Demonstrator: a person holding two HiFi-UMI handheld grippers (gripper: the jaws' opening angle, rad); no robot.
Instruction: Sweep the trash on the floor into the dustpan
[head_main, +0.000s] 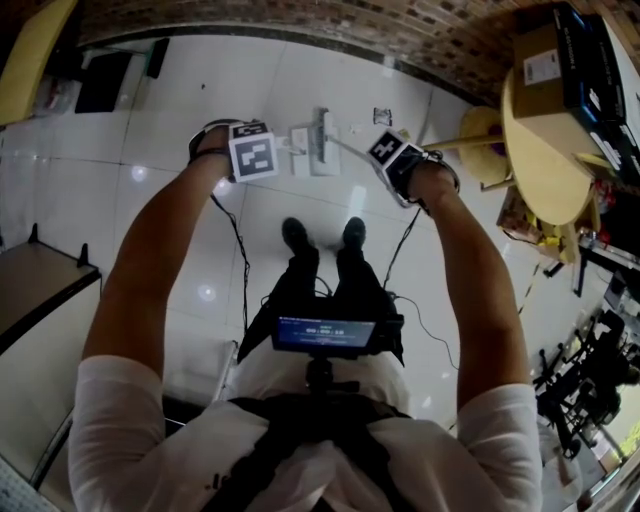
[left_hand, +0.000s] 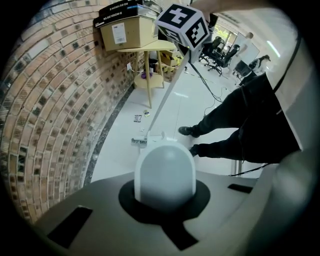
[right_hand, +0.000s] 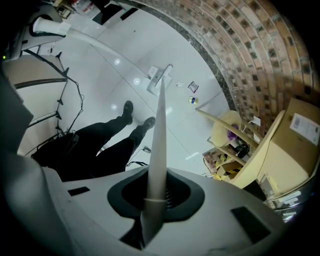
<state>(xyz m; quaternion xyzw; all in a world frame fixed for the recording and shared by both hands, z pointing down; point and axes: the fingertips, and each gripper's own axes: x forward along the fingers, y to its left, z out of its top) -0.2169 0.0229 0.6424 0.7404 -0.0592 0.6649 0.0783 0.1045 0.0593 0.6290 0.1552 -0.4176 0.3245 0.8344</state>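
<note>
In the head view my left gripper (head_main: 248, 152) points straight down, shut on the rounded white top of the dustpan handle (left_hand: 165, 172). The white dustpan (head_main: 300, 138) stands on the tiled floor ahead of my shoes. My right gripper (head_main: 397, 158) is shut on the slim white broom handle (right_hand: 159, 135), which slants down to the broom head (right_hand: 163, 75) beside the dustpan (right_hand: 152, 75). Small bits of trash (right_hand: 192, 87) lie on the floor near the brick wall, beyond the broom; they also show as trash (head_main: 382, 116) and trash (left_hand: 137, 118). The jaws themselves are hidden under the marker cubes in the head view.
A brick wall (head_main: 400, 40) runs along the far side. A round yellow table (head_main: 545, 150) with a cardboard box (head_main: 545, 60) stands at the right, clutter beneath it. My shoes (head_main: 322, 235) and trailing cables (head_main: 240, 250) are close below. A dark cabinet (head_main: 35, 290) sits left; office chairs (left_hand: 220, 47) stand far off.
</note>
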